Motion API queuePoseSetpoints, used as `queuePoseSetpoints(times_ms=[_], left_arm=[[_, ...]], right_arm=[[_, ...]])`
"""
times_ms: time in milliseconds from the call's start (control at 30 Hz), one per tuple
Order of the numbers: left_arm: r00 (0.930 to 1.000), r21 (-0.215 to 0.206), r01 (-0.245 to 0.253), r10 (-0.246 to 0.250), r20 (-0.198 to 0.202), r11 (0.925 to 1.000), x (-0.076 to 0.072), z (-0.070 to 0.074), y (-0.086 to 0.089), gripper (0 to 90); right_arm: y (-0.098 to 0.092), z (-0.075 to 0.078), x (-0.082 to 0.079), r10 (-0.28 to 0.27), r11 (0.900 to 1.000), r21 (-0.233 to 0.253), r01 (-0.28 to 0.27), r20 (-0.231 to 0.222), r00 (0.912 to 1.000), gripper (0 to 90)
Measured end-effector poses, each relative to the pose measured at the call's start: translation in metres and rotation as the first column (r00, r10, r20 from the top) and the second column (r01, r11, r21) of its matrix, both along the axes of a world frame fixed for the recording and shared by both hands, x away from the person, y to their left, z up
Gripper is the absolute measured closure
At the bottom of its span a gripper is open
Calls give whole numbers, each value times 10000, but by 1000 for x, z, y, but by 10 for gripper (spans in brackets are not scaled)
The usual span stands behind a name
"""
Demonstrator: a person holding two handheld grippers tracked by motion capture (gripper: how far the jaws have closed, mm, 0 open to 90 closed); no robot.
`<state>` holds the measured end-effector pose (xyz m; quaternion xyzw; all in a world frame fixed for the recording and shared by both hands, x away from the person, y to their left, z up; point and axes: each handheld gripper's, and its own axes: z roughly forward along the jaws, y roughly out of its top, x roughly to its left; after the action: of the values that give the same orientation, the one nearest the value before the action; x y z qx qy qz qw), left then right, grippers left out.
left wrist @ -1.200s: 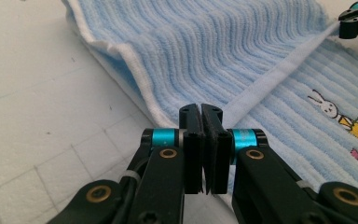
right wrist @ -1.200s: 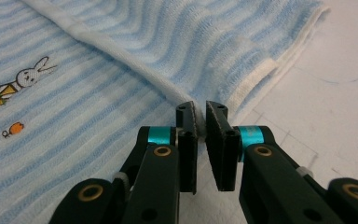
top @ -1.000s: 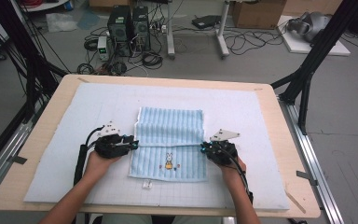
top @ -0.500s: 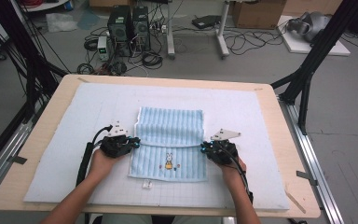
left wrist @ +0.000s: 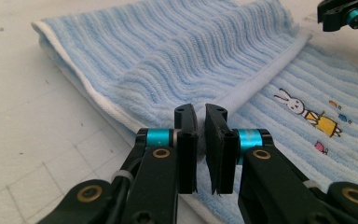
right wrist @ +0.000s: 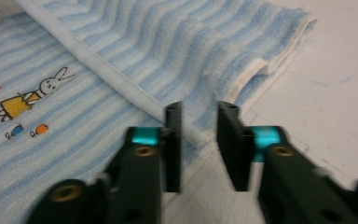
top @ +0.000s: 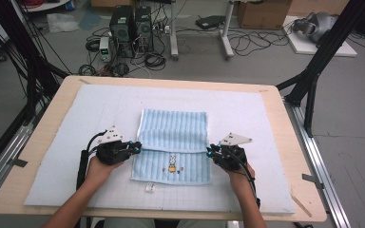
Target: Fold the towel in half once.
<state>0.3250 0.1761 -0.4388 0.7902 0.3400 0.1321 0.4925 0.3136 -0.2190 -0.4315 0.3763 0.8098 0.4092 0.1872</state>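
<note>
Left gripper (left wrist: 200, 114): jaws nearly closed, a thin slit between them, pinching the white hem of the towel (left wrist: 168, 60) at its left edge; the left gripper view shows the cloth caught between the jaws, the high view is too small to tell. Right gripper (right wrist: 199, 114): jaws apart, released, the corner of the folded flap's hem lying in the gap without touching either jaw; the right gripper view makes that gap plain.

In the high view the left gripper (top: 134, 146) and right gripper (top: 210, 151) sit at opposite side edges of the towel (top: 173, 137), each held in a hand. The towel is blue striped, far part folded over the near part, the fold's hem running straight between the two grippers. A rabbit picture (top: 172, 163) shows on the near layer, and a small white tag (top: 149, 188) is just off the near edge.

The towel lies mid-table on a white mat (top: 76, 118), closer to the table's (top: 43, 137) near edge. The high view also shows computer boxes (top: 130, 23) on the floor beyond the far edge.
</note>
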Motion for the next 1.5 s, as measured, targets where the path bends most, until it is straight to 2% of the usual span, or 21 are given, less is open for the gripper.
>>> queuePoseSetpoints(times_ms=[67,133,200,233,267,400,500,533,700,833,1267,1500], left_arm=[[10000,-19,-3,2,-69,10000,0,-1,0,827],[9999,-81,-53,52,-101,10000,0,-2,1,827],[9998,-196,-96,93,-149,9998,0,-2,1,827],[9999,-186,-70,68,-134,9998,0,-2,1,828],[9999,-204,-80,77,-140,9998,0,-2,2,828],[9998,-407,-47,39,-205,9992,-1,-1,2,828],[9997,-612,-17,2,-246,9981,-5,0,4,829],[9998,-567,14,-26,-218,9984,-7,1,4,828],[9998,-742,33,-48,-198,9972,-20,3,7,828],[9995,-651,175,-192,-250,9977,-35,1,6,828],[9984,-510,187,-213,-516,9985,-81,-6,14,826],[9967,-251,312,-330,-740,9992,-92,-10,13,817]], right_arm=[[3,-4,2,168,9998,79,-167,-186,9997,634],[8,-10,4,245,9995,-206,-252,-313,9992,653],[11,-13,7,60,9989,-458,-75,-318,9995,742],[11,-14,8,-52,9987,-505,37,-290,9996,817],[10,-14,8,-51,9983,-579,40,-189,9998,841],[6,-8,5,20,9992,-391,-19,30,10000,850],[4,-3,-1,105,9999,-138,-104,54,9999,850],[3,-2,-3,179,9998,-101,-178,54,9998,850],[0,0,-18,406,9992,-43,-406,69,9991,849],[-2,1,-31,513,9986,-95,-513,36,9987,849],[1,3,-84,829,9961,-305,-827,52,9965,848],[4,0,-99,895,9942,-596,-900,-101,9959,845]])
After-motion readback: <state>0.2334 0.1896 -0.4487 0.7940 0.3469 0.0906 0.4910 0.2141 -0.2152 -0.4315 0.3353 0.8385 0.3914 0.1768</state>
